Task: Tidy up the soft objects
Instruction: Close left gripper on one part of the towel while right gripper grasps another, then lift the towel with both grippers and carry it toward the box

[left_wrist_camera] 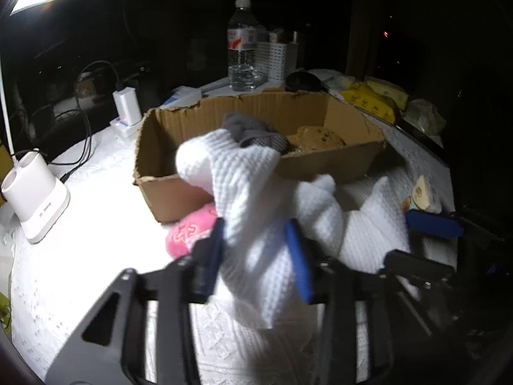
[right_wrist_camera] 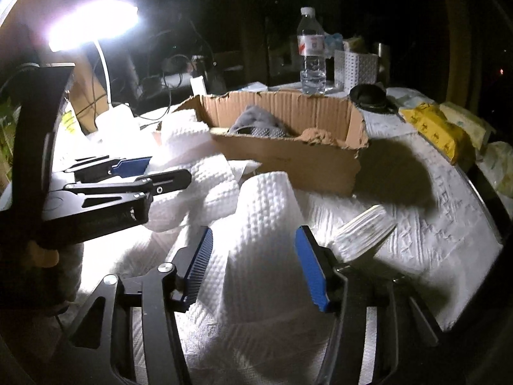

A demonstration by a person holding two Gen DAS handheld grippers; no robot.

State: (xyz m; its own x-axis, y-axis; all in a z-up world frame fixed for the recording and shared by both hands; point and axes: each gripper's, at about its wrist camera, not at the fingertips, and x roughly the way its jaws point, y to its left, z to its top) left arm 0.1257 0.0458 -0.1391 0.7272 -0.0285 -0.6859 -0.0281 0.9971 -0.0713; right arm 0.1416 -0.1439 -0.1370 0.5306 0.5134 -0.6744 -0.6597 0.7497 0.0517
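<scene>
We see both tools straddling folds of one white waffle-weave cloth (right_wrist_camera: pixel 266 224), which lies bunched near the tabletop's front edge, just before the torn brown cardboard box (right_wrist_camera: pixel 288 157). The left tool (left_wrist_camera: pixel 256 250) seems to pinch its fold, though blur hides the contact. The right tool (right_wrist_camera: pixel 256 263) stands spread around a hump, likely to lift both ends together. A white textured cover (right_wrist_camera: pixel 433 224) dresses the tabletop; beyond the glaring desk lamp (right_wrist_camera: pixel 93 25), the room is dark.
</scene>
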